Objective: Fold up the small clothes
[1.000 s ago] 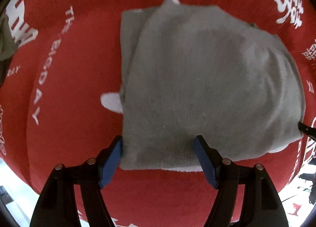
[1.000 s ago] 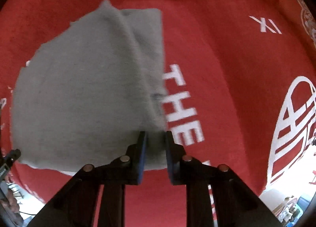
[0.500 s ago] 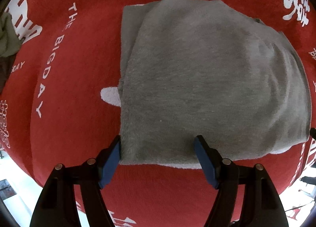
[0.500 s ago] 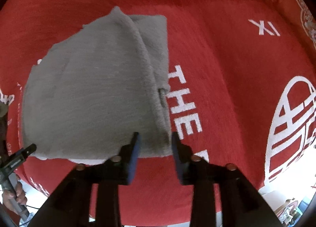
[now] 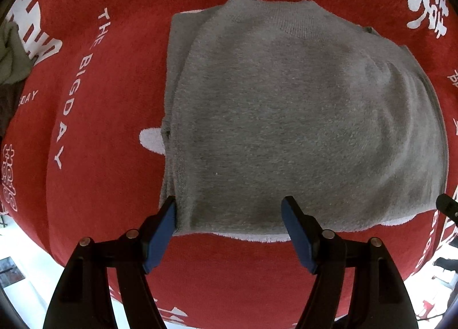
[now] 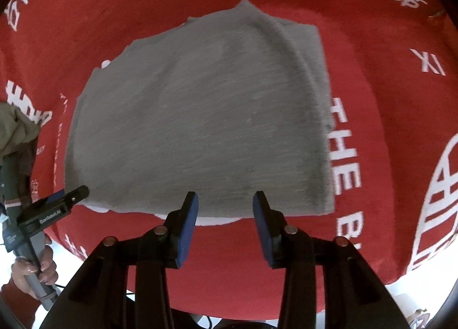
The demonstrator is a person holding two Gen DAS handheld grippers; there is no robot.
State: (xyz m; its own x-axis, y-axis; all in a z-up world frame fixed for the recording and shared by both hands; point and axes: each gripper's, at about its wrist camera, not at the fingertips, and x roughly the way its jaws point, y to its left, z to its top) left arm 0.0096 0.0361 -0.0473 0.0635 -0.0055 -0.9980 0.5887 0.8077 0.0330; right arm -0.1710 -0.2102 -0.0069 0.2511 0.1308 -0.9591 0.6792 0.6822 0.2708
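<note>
So the soft grey knit garment [image 5: 300, 117] lies folded flat on the red printed cloth [image 5: 100, 200] covering the desk. The left gripper [image 5: 229, 217] has its fingers wide apart over the near-left corner, gripping nothing. The right gripper [image 6: 226, 208] is partly open and empty too, above the near edge. For the next fold I'd pinch both near corners evenly and carry them across together so the layers don't skew.

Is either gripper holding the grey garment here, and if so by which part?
Neither. The left gripper and right gripper both stand open above the near edge of the folded grey garment.
</note>
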